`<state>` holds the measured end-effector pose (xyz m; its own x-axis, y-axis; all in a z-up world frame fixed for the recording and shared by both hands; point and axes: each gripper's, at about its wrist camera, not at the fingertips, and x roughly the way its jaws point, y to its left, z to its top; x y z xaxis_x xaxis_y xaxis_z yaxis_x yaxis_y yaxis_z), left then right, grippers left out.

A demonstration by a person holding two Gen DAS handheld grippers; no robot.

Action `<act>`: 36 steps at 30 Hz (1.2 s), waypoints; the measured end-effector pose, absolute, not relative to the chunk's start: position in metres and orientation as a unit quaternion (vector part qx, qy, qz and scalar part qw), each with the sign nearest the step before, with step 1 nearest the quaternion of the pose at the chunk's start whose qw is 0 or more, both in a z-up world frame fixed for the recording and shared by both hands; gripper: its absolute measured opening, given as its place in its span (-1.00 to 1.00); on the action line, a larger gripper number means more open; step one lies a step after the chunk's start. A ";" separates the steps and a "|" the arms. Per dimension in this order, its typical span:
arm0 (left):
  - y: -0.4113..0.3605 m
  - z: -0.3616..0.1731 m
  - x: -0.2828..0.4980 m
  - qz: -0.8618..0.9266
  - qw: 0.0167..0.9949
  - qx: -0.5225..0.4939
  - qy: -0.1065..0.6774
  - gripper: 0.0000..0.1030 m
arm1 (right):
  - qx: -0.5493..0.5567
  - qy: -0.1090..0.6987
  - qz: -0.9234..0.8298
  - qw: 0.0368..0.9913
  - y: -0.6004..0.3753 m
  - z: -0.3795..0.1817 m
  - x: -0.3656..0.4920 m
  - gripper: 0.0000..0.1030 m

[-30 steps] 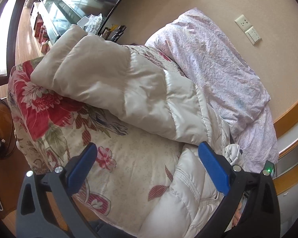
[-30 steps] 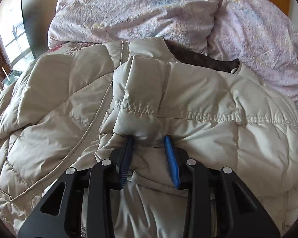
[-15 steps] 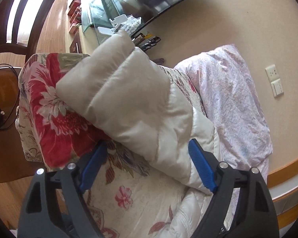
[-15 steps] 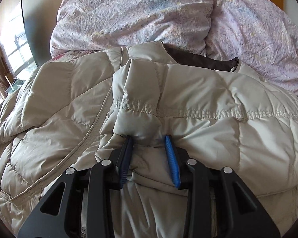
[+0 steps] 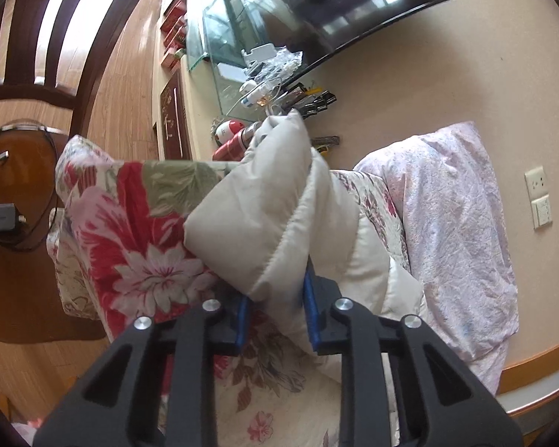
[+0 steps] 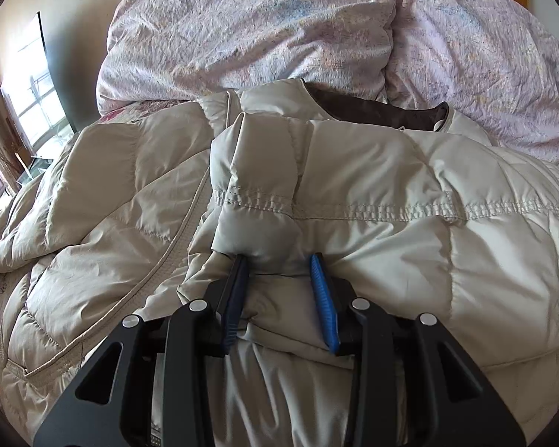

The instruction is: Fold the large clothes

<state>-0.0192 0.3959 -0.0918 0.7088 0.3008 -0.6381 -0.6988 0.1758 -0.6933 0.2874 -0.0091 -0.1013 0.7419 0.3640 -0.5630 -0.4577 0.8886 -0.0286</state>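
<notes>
L gripper (image 5: 275,313) jaws just closed, clamped on puffer jacket (image 5: 264,219) sleeve edge, over floral bed cover (image 5: 130,246). R gripper (image 6: 279,298) clamped on jacket fold; lilac duvet (image 6: 264,29) behind.

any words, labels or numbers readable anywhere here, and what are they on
None can be read.
Red cans beside the glass cabinet: print too blurred.
Red boxes on the shelves: print too small.
Grey power adapter on the dark round table: marking too small.
Beige quilted down jacket: no label showing.
</notes>
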 end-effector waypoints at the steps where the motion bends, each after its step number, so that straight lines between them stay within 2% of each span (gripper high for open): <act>1: 0.394 -0.080 -0.014 0.337 0.756 -0.530 0.184 -0.60 | -0.089 0.282 0.217 0.930 -0.007 -0.101 0.287 -0.27; 7: 0.363 0.008 0.025 0.299 0.840 -0.419 0.173 -0.62 | -0.161 0.264 0.180 0.934 0.010 -0.103 0.280 -0.27; 10: 0.326 0.056 0.056 0.253 0.884 -0.356 0.168 -0.62 | -0.198 0.253 0.162 0.933 0.019 -0.105 0.276 -0.27; 13: 0.278 0.094 0.092 0.187 0.919 -0.303 0.169 -0.62 | -0.185 0.263 0.175 0.930 0.013 -0.101 0.280 -0.27; 16: 0.222 0.117 0.125 0.113 0.943 -0.261 0.176 -0.62 | -0.095 0.310 0.224 0.919 -0.023 -0.082 0.288 -0.05; 18: 0.184 0.124 0.146 0.069 0.953 -0.232 0.184 -0.62 | -0.046 0.304 0.228 0.924 -0.054 -0.066 0.281 0.12; 21: 0.130 0.121 0.175 0.005 0.957 -0.204 0.204 -0.62 | -0.022 0.267 0.199 0.943 -0.106 -0.041 0.261 0.37; 27: 0.036 0.084 0.224 -0.105 0.938 -0.190 0.271 -0.62 | 0.016 0.253 0.119 0.960 -0.196 -0.032 0.243 0.39; 33: -0.036 0.028 0.256 -0.120 0.920 -0.143 0.344 -0.62 | 0.058 0.266 0.075 0.959 -0.253 -0.037 0.249 0.39; 34: -0.044 0.018 0.257 -0.119 0.916 -0.134 0.358 -0.58 | 0.061 0.266 0.070 0.959 -0.257 -0.038 0.250 0.39; 36: -0.057 0.000 0.263 -0.122 0.907 -0.116 0.385 -0.35 | 0.067 0.268 0.065 0.959 -0.265 -0.040 0.251 0.39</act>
<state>0.2625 -0.0575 0.0000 0.6736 -0.3102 -0.6709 0.1313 0.9435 -0.3044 0.2505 -0.2655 -0.0396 0.8483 0.1603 -0.5048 -0.0883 0.9826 0.1636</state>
